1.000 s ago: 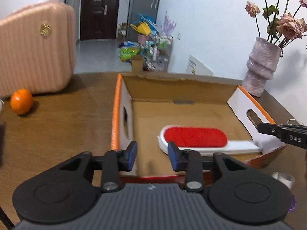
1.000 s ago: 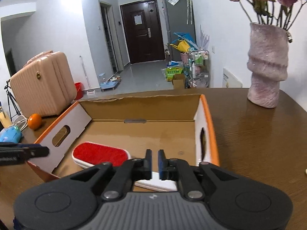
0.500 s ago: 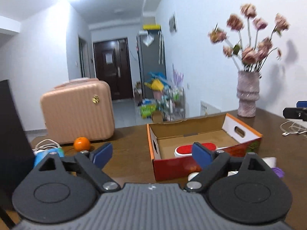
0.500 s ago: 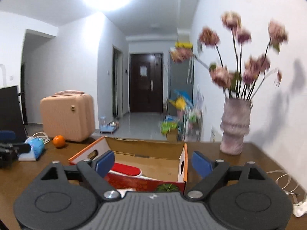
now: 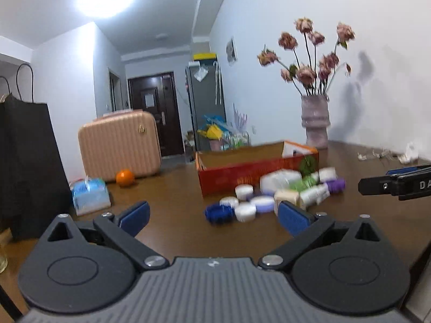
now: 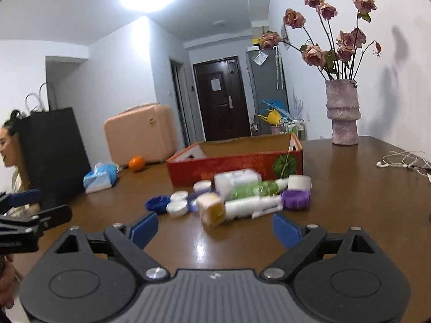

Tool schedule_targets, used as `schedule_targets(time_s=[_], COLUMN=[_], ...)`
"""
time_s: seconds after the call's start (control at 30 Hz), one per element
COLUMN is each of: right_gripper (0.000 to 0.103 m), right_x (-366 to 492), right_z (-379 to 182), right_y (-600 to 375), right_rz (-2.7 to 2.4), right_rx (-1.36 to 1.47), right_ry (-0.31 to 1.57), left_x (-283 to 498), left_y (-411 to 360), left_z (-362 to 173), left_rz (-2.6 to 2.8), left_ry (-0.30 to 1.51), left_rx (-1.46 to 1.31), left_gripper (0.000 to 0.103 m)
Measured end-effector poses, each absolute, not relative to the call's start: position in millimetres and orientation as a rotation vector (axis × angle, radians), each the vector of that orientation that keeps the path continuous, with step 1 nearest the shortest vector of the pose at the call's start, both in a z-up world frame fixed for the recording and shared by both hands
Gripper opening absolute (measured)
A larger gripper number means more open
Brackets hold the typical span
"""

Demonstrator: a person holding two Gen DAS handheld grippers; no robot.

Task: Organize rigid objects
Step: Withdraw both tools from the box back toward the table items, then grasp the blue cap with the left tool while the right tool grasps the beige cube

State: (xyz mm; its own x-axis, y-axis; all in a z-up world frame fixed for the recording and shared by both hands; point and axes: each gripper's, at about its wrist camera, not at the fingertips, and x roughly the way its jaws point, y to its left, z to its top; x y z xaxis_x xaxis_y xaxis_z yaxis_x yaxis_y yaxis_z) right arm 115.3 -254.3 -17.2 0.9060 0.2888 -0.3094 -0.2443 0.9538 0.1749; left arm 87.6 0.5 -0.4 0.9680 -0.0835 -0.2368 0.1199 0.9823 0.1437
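A red cardboard box (image 5: 229,177) (image 6: 229,169) stands open-topped on the brown table (image 6: 350,188); what lies inside is hidden by its front wall. In front of it is a pile of several small items: white jars (image 6: 177,207), a blue lid (image 5: 218,212), a purple cap (image 6: 296,199), a green bottle (image 6: 253,188) and a white tube (image 6: 250,204). My left gripper (image 5: 212,215) and right gripper (image 6: 215,228) hover short of the pile. Both have their jaws wide and still opening, with nothing between them.
A pink suitcase (image 5: 118,145), an orange (image 5: 125,177), a blue tissue pack (image 5: 90,196) and a black bag (image 5: 27,167) stand at the left. A vase of dried roses (image 6: 342,113) and earphones (image 6: 398,160) are at the right. A person (image 6: 10,156) sits at the left edge.
Both grippers have drawn back from above the box to in front of the pile. Their jaws went from nearly shut to wide. The red brush stays in the box, now out of sight.
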Motion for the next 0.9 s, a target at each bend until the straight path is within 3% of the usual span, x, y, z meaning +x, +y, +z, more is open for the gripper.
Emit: schedule_targets(time_s=[0.3, 0.4, 0.63, 0.8, 0.9], right_gripper=[0.091, 0.079, 0.079, 0.072, 0.061], right_x=[112, 117, 162, 218, 251], right_z=[-27, -30, -30, -31, -33], right_y=[-250, -250, -237, -217, -203], right_rz=[0.234, 0.259, 0.287, 0.334, 0.357], right_rx=[0.094, 0.087, 0.002, -0.06, -0.106], right_ry=[0.393, 0.397, 0.413, 0.425, 0.432], left_x=[81, 93, 152, 222, 266], left_y=[4, 5, 5, 3, 5], left_z=[-10, -11, -14, -15, -23], left_rz=[-0.1, -0.099, -0.117, -0.137, -0.154], left_ry=[0.241, 0.275, 0.346, 0.429, 0.494], left_rx=[0.145, 0.125, 0.113, 0.09, 0.049], left_gripper=[0.103, 0.103, 0.103, 0.093, 0.085])
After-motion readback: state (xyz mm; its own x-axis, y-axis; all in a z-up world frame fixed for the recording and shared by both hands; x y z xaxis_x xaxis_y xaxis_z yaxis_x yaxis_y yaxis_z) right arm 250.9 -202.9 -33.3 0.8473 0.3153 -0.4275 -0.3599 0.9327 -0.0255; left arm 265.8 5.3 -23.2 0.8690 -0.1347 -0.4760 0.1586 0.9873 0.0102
